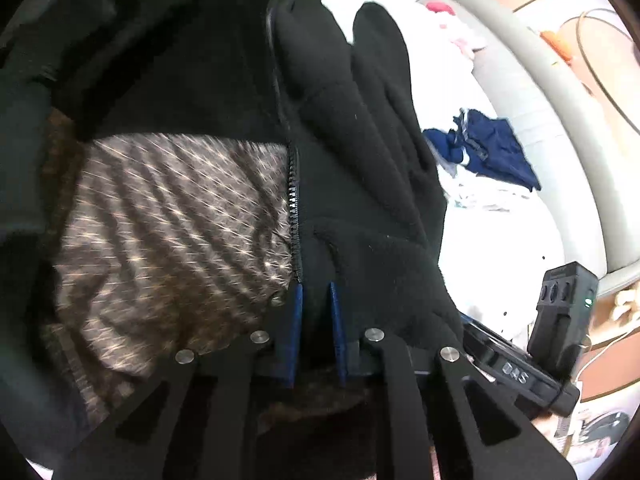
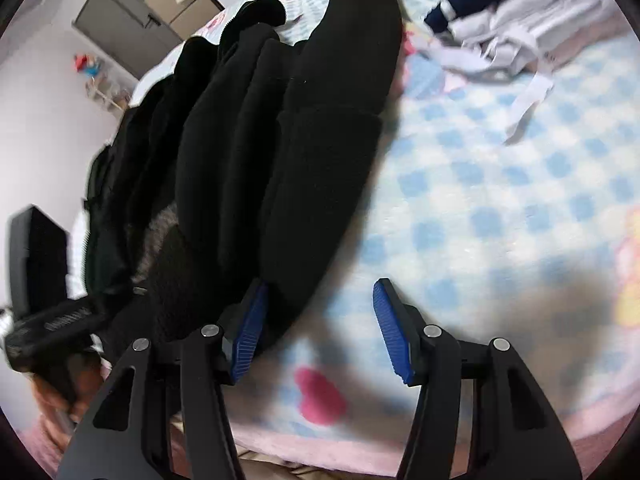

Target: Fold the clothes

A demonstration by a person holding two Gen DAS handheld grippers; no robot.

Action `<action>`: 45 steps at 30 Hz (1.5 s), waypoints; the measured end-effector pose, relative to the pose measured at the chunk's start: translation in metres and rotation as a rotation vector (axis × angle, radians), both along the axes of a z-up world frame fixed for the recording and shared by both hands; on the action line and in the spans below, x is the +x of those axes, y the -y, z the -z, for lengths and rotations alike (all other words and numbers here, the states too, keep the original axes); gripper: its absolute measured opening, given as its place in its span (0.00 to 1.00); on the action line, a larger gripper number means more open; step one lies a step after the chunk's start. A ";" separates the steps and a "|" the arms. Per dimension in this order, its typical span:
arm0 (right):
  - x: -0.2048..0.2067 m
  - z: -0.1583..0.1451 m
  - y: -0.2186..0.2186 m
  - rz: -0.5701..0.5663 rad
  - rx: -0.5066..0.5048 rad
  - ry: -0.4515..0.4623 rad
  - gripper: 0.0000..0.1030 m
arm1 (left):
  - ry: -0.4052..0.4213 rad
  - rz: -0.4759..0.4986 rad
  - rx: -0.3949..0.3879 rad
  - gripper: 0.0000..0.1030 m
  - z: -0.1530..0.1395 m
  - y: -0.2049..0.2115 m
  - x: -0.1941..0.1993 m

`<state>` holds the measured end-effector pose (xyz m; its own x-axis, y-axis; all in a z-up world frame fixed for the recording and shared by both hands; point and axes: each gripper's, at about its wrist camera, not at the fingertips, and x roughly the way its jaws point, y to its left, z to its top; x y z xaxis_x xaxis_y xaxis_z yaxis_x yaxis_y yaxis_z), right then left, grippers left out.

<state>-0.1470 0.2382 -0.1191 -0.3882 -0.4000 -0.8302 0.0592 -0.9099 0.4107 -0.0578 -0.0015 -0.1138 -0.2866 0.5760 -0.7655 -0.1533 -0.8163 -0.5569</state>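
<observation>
Left claw [image 1: 316,300]: blue pads nearly together, clamped on the black fleece jacket [image 1: 360,184] at its front edge, right beside the zipper [image 1: 294,200]. Fabric sits between the pads and bulges out above them. The jacket fills most of the left wrist view; a shiny brown quilted lining [image 1: 172,220] shows left of the zipper, so the front is flapped open there.

Right claw [image 2: 320,320]: jaws apart, gripping nothing. Its left pad [image 2: 250,332] is touching or just under the hem edge of the jacket [image 2: 280,160]; cannot tell which through the blur. The right pad [image 2: 390,332] is clear over bare bedding.

The jacket lies bunched in long folds on the bed [image 2: 500,208], on a blue-and-white checked sheet with a pink heart print [image 2: 320,396] near the right claw. A sleeve runs up and away toward the far side.

Other clothes on the bed, well apart from the jacket: a navy garment [image 1: 488,148] and a pile of grey and white items [image 2: 520,48] with more navy behind.

The left gripper's body [image 2: 36,280] shows at the left edge of the right wrist view, next to the jacket. Grey cabinet [image 2: 120,28] against the far wall.
</observation>
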 end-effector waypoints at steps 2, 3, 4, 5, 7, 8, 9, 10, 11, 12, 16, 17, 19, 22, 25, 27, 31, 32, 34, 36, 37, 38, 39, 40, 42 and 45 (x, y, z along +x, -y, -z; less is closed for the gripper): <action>0.001 -0.005 -0.003 0.020 0.027 -0.007 0.54 | -0.024 -0.032 0.009 0.14 -0.008 0.014 0.007; 0.001 -0.007 -0.006 0.036 0.026 -0.010 0.54 | -0.034 -0.050 0.017 0.14 -0.012 0.023 0.011; 0.000 -0.010 -0.009 0.048 0.027 -0.016 0.54 | -0.044 -0.068 0.027 0.14 -0.017 0.033 0.014; -0.001 -0.013 -0.011 0.057 0.028 -0.021 0.54 | -0.048 -0.085 0.039 0.14 -0.020 0.041 0.015; -0.004 -0.017 -0.012 0.055 0.017 -0.027 0.54 | -0.035 -0.091 0.056 0.15 -0.019 0.047 0.011; -0.005 -0.018 -0.009 0.041 -0.008 -0.026 0.54 | -0.021 -0.101 0.056 0.17 -0.017 0.051 0.006; -0.007 -0.019 -0.007 0.027 -0.033 -0.024 0.54 | -0.005 -0.107 0.065 0.19 -0.014 0.059 -0.001; -0.008 -0.020 -0.004 0.010 -0.056 -0.024 0.54 | 0.026 -0.108 0.095 0.22 -0.008 0.060 -0.007; -0.008 -0.023 0.003 -0.017 -0.073 -0.027 0.54 | 0.056 -0.109 0.124 0.40 -0.003 0.061 -0.013; -0.007 -0.024 0.009 -0.048 -0.087 -0.029 0.54 | 0.081 -0.104 0.151 0.59 0.003 0.060 -0.019; 0.000 -0.021 0.033 -0.150 -0.037 -0.038 0.68 | 0.143 -0.064 0.077 0.64 0.024 0.042 -0.037; -0.003 -0.019 0.037 -0.145 -0.028 -0.035 0.67 | 0.150 -0.049 0.019 0.64 0.028 0.033 -0.041; -0.007 -0.017 0.042 -0.130 -0.009 -0.030 0.67 | 0.132 -0.051 -0.040 0.64 0.028 0.022 -0.040; -0.013 -0.018 0.035 -0.075 0.014 -0.035 0.71 | 0.115 -0.025 -0.027 0.62 0.026 0.010 -0.037; -0.027 -0.013 0.036 -0.061 0.038 -0.021 0.75 | 0.112 0.024 0.018 0.46 0.029 -0.002 -0.036; -0.037 -0.010 0.040 -0.060 0.074 -0.026 0.75 | 0.101 0.040 0.026 0.24 0.026 -0.007 -0.037; -0.062 -0.007 0.041 -0.042 0.099 -0.059 0.76 | 0.041 0.067 0.011 0.13 0.009 -0.018 -0.032; -0.068 -0.004 0.038 -0.040 0.084 -0.058 0.77 | 0.014 0.076 -0.009 0.12 0.003 -0.022 -0.028; -0.073 0.006 0.035 -0.058 0.044 -0.036 0.74 | -0.033 0.084 -0.036 0.10 -0.010 -0.025 -0.020; -0.076 0.013 0.035 -0.099 0.040 -0.033 0.49 | -0.077 0.081 -0.051 0.09 -0.024 -0.026 -0.012; -0.075 0.014 0.036 -0.116 0.042 -0.042 0.35 | -0.098 0.079 -0.058 0.09 -0.031 -0.026 -0.007; -0.073 0.009 0.035 -0.118 0.039 -0.063 0.18 | -0.119 0.068 -0.055 0.08 -0.039 -0.021 -0.001; -0.069 0.002 0.033 -0.105 0.034 -0.087 0.15 | -0.140 0.053 -0.052 0.08 -0.047 -0.014 0.006; -0.065 -0.005 0.031 -0.092 0.030 -0.111 0.14 | -0.155 0.045 -0.042 0.08 -0.054 -0.007 0.013; -0.054 -0.020 0.024 -0.068 0.018 -0.157 0.11 | -0.165 0.044 -0.034 0.08 -0.062 0.011 0.028; -0.043 -0.020 0.013 -0.031 0.025 -0.146 0.09 | -0.125 0.051 -0.073 0.08 -0.049 0.024 0.037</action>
